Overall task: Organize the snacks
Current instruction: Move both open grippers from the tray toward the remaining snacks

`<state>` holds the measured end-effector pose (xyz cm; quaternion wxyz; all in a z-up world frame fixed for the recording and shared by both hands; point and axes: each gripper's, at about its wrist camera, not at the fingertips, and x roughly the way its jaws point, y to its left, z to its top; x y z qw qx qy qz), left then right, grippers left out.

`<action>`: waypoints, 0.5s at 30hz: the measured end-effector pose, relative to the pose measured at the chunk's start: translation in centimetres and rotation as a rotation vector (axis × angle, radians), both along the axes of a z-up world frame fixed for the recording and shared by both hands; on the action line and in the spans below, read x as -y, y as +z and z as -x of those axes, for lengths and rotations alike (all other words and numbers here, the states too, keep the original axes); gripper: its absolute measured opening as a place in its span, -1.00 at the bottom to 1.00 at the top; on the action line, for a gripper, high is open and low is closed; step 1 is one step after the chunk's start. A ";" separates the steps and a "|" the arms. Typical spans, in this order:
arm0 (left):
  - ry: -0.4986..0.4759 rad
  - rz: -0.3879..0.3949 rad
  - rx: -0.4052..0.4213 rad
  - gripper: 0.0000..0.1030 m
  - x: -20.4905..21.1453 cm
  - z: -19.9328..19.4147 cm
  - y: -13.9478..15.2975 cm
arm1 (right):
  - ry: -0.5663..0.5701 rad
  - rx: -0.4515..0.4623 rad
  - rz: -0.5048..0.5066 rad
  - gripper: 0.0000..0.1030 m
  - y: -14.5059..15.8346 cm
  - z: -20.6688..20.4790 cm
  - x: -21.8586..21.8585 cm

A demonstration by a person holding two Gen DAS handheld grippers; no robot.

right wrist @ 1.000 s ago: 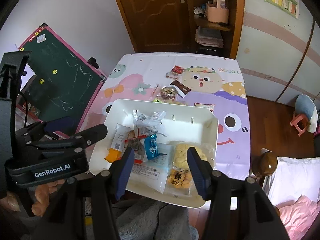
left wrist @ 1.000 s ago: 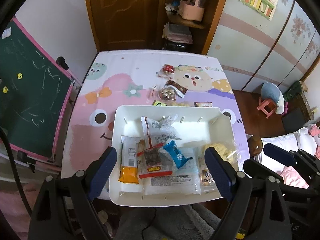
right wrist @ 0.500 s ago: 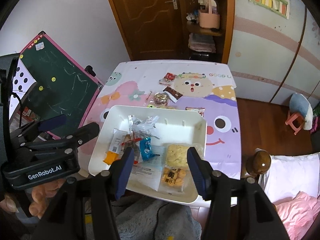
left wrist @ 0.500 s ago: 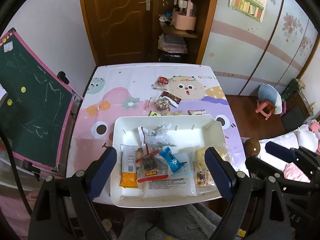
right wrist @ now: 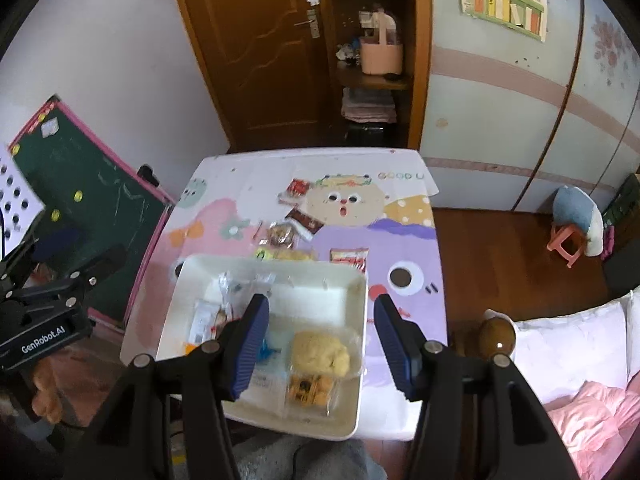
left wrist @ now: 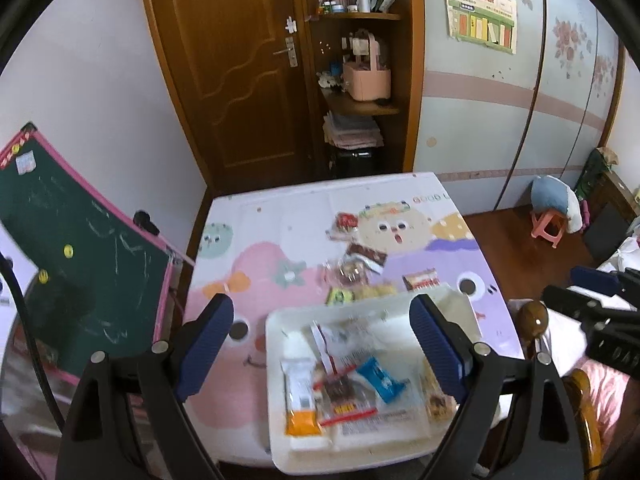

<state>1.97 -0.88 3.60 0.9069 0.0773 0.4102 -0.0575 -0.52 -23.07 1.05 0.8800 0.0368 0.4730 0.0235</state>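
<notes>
Both grippers' fingers wide apart, seemingly empty-handed

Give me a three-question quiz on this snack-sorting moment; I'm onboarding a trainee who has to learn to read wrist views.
1. True or false: the left gripper is shut on a snack.
2. Where does the blue packet lie? A) on the tablecloth beyond the tray B) in the white tray C) in the right gripper
3. Fill in: beyond the tray's far rim, loose snacks such as the red packet lie on the cartoon ______.

Key: 1 false, both grippers are open and empty; 2 B; 3 tablecloth.
</notes>
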 end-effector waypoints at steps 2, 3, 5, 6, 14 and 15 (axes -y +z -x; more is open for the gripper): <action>-0.003 -0.008 0.012 0.73 -0.3 -2.0 0.5 | -0.005 -0.007 -0.012 0.07 0.3 -1.5 0.5; -0.006 -0.010 0.016 0.73 -0.4 -2.8 0.8 | -0.010 -0.016 -0.020 0.07 0.4 -2.6 0.9; -0.018 -0.016 0.021 0.73 -0.7 -5.0 1.3 | -0.027 -0.035 -0.016 0.07 0.5 -4.5 1.4; -0.025 -0.017 0.025 0.73 -0.8 -6.1 1.6 | -0.029 -0.042 -0.015 0.07 0.5 -5.2 1.6; -0.092 -0.056 0.041 0.83 0.2 -16.3 1.2 | -0.072 -0.111 -0.003 0.07 -1.3 -13.7 3.7; -0.106 -0.057 0.021 0.83 0.6 -18.3 0.4 | -0.082 -0.133 -0.012 0.07 -2.0 -14.7 4.0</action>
